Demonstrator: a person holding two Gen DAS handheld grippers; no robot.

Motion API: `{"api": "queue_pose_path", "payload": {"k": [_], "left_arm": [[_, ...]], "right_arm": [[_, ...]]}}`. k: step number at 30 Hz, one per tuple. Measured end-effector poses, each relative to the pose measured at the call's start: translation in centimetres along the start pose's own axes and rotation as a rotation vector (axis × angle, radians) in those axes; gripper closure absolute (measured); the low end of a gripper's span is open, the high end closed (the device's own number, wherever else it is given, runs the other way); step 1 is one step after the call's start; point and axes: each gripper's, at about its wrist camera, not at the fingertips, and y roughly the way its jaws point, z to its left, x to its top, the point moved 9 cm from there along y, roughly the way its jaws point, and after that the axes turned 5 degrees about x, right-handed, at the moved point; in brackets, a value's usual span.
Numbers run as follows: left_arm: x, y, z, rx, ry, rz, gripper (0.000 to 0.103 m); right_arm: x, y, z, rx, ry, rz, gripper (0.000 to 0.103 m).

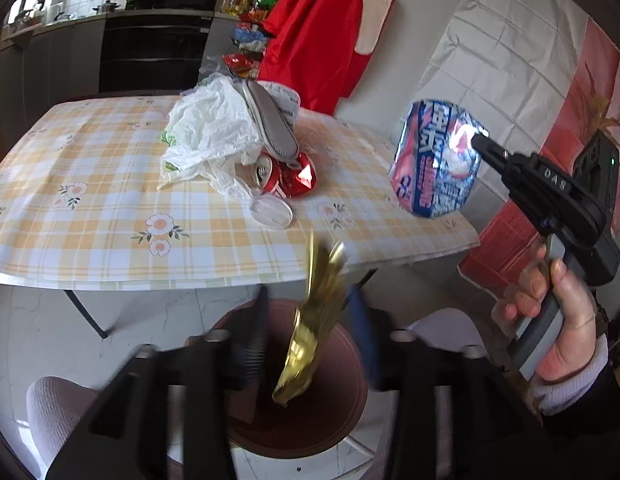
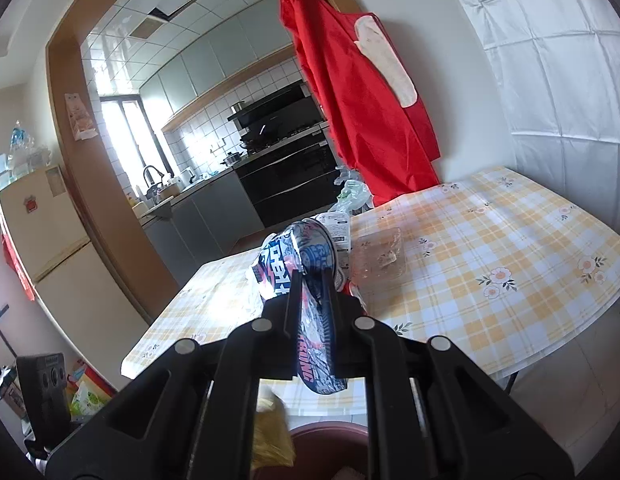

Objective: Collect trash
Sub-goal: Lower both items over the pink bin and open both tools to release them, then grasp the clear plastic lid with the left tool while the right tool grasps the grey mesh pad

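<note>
Blurred black fingers of the left gripper [image 1: 305,344] are seen spread apart at 6 o'clock in the left wrist view, with a gold wrapper [image 1: 305,332] between them but not pressed by either; it is judged to be dropping toward the dark red bin [image 1: 342,420] directly beneath. The dumping step is therefore in hand. At 3 o'clock a crushed blue-and-pink can [image 1: 438,160] is held clenched in the right gripper [image 1: 480,140], above the worktop [image 1: 89,200] edge; it would next need carrying over the bin and releasing. A red can [image 1: 287,178], a white plastic bag [image 1: 209,136] and a small clear lid [image 1: 271,210] remain on the worktop, near 12 o'clock. Motion blur hides the wrapper's print, and the bin's rim is partly covered by the gripper body.
</note>
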Motion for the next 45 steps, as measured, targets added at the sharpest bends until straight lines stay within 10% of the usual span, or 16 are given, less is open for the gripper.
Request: {"api": "queue_pose_path", "payload": {"k": [6, 13, 22, 24, 31, 45], "left_arm": [[2.1, -2.1, 2.0, 0.095, -0.049, -0.125, 0.011], [3.7, -4.2, 5.3, 0.275, -0.094, -0.227, 0.006], [3.0, -4.0, 6.4, 0.290, -0.118, -0.203, 0.006], [3.0, -4.1, 6.4, 0.285, -0.125, -0.203, 0.006], [2.9, -4.0, 6.3, 0.286, -0.130, -0.198, 0.006], [3.2, -1.6, 5.7, 0.288, -0.068, -0.161, 0.006]], "right_arm": [[-0.7, -0.2, 1.0, 0.014, -0.024, 0.020, 0.090], [-2.8, 0.6, 2.9, 0.065, -0.065, 0.087, 0.090], [-4.8, 1.6, 4.4, 0.112, -0.082, 0.159, 0.089], [-4.9, 1.6, 4.6, 0.115, -0.090, 0.166, 0.085], [-4.1, 1.2, 3.8, 0.059, -0.069, 0.124, 0.010], [-5.0, 3.4, -2.4, -0.163, -0.028, 0.182, 0.005]]}}
